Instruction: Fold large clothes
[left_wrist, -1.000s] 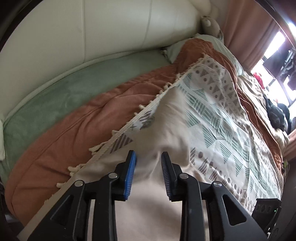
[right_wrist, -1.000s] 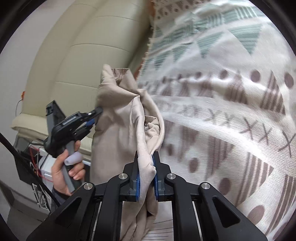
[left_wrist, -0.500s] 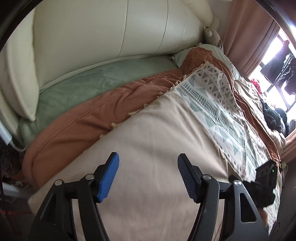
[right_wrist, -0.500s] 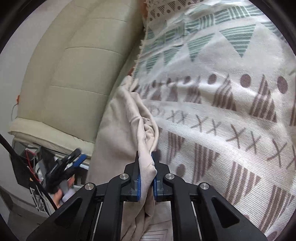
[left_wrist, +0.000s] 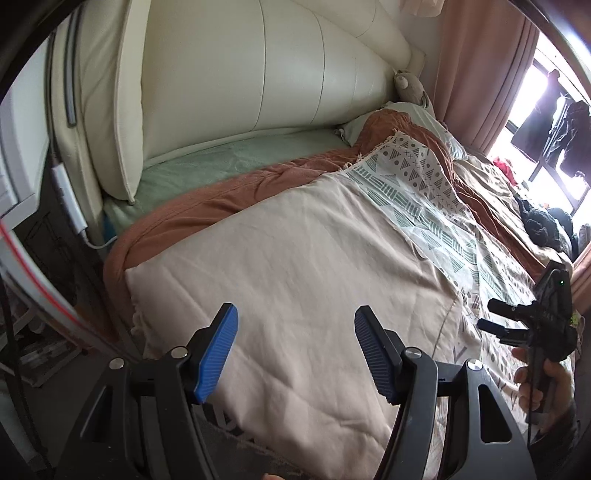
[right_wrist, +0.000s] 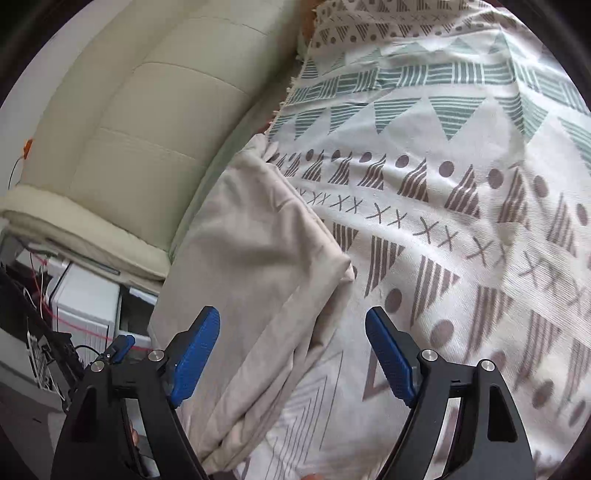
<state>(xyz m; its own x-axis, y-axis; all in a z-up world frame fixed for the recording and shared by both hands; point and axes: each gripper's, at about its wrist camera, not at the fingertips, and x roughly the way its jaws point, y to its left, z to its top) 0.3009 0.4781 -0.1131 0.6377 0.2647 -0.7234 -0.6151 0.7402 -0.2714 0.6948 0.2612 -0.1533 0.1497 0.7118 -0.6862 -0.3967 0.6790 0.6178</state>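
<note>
Beige cloth (left_wrist: 295, 266), the large garment being folded, is now spread flat across the near end of the bed, on the patterned blanket (left_wrist: 436, 206), with its left edge lying close to the bed's near-left corner and its right edge doubled in soft layers (right_wrist: 266, 288) nearer the middle. A second ago this doubled edge was pinched in the right tongs (right_wrist: 291, 354); it has since been released, and those blue-padded jaws are opening, with the fabric lying loose beneath them and no pad pressing on it. The left tongs (left_wrist: 295, 350) are also held apart above the cloth, gripping nothing, having let go of the fabric they were closed around a second ago. In the left view the right tongs are seen at the bed's right side in a hand (left_wrist: 535, 380). A fold is judged to have just been laid down; smoothing or a fresh grasp at an edge is likely needed next. A rust quilt (left_wrist: 221, 195) and a cream headboard (left_wrist: 295, 74) lie beyond.
</note>
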